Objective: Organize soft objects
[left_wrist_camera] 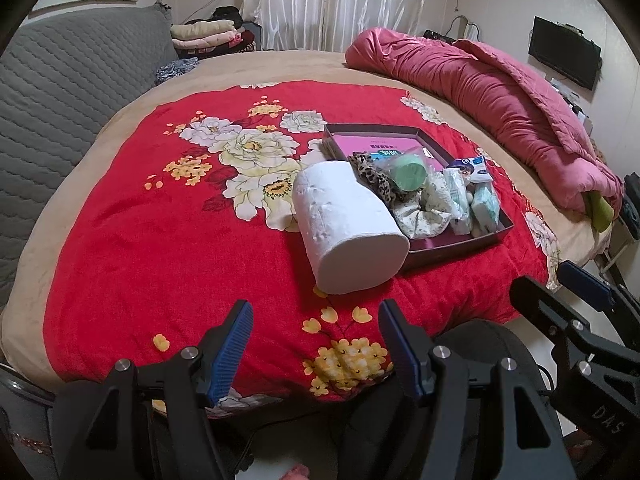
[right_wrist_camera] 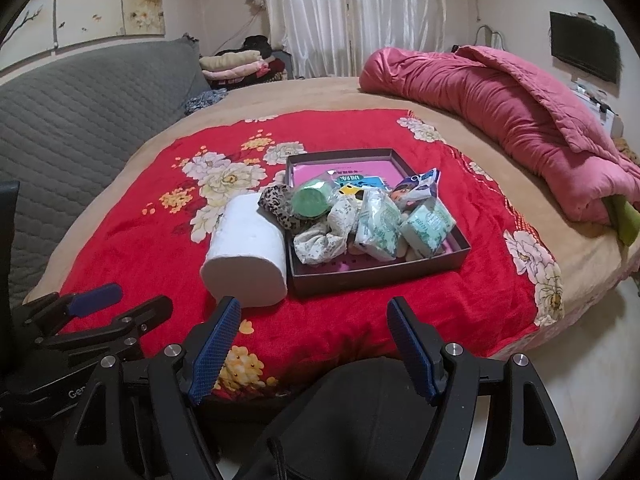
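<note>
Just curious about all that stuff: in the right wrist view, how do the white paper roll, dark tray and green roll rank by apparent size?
1. dark tray
2. white paper roll, though it lies nearer the camera
3. green roll

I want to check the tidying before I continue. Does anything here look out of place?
Yes. The white paper roll lies on its side on the red blanket, outside the dark tray and against its left wall, while the other soft items are piled inside the tray. Both claws are open and hold nothing.

Black gripper frames — blue textured fingers (left_wrist_camera: 234,354), silver screws (right_wrist_camera: 452,347) — white lettering.
</note>
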Available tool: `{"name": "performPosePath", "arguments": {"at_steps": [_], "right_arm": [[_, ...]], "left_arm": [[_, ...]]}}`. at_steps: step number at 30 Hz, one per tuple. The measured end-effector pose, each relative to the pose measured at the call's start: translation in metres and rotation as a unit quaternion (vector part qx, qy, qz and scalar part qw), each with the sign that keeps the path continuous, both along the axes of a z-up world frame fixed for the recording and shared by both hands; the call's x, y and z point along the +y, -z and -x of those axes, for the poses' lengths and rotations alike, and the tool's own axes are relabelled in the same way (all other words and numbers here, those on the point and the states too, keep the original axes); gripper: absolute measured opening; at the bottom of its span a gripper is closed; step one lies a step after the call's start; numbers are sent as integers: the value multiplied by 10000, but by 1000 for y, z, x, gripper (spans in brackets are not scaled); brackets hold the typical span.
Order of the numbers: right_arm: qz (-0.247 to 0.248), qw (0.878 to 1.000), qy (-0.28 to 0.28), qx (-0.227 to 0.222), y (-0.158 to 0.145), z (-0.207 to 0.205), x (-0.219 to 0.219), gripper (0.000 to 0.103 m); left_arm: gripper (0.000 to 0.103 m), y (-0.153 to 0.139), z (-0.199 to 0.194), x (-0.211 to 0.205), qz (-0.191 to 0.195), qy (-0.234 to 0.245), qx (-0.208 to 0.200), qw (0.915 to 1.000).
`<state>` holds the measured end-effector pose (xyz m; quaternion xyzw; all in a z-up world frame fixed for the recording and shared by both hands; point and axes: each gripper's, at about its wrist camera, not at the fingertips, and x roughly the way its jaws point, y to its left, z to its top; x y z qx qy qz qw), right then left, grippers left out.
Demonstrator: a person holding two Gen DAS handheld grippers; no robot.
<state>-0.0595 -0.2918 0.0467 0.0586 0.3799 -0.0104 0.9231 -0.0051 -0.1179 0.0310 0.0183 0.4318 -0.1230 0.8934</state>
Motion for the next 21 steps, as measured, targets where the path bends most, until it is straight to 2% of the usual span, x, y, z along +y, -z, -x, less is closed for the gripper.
{"name": "performPosePath", "arguments": {"at_steps": [21], "right_arm": [[-133,9999,49,82,8,-5,-5,77]], "left_arm": [[64,7,-4,1,-13,-59,86,9999]]}}
